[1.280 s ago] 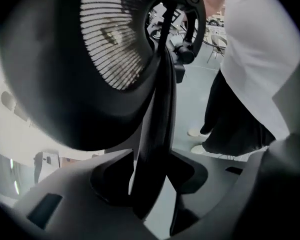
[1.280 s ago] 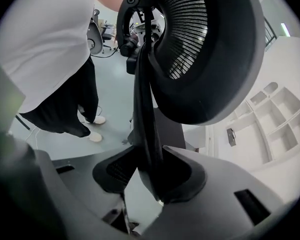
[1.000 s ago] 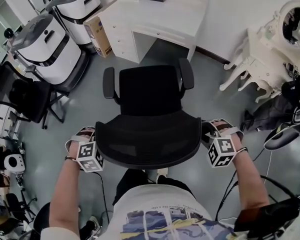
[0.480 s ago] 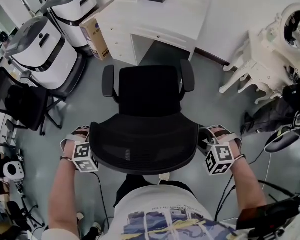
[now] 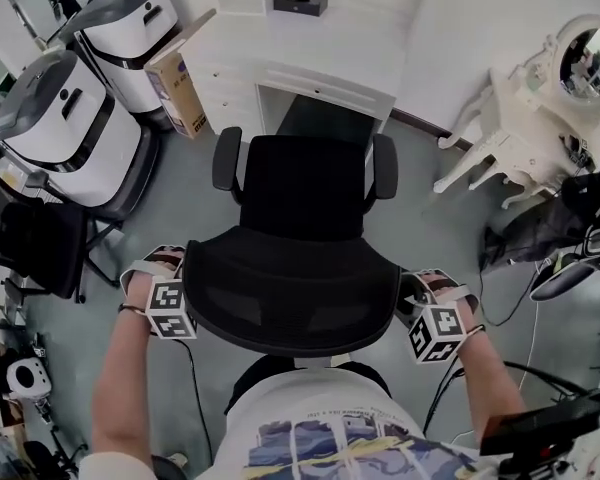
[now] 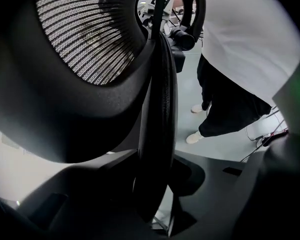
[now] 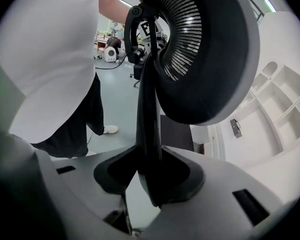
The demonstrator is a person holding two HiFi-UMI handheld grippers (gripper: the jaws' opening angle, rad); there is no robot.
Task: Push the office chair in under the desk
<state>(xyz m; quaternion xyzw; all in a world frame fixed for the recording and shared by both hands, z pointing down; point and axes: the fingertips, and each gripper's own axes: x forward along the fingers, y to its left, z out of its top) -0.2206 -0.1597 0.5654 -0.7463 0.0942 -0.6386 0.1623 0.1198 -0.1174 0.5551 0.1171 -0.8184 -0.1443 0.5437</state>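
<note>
I had L gripper (image 6: 155, 204) clamped on black mesh office chair's (image 5: 298, 283) backrest rim (image 6: 158, 109), R gripper's (image 7: 152, 184) jaws closing on it too. Best bet was an even push w/ both hands, straight at white wooden desk's (image 5: 325, 43) opening.

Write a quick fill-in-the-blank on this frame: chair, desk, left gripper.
1. The left gripper is shut on the edge of the office chair's mesh ___.
2. The chair's seat faces the dark opening under the white ___, not yet pushed in.
3. In the head view, the cardboard box stands at that furniture's ___ end.

Missing words: backrest; desk; left.
</note>
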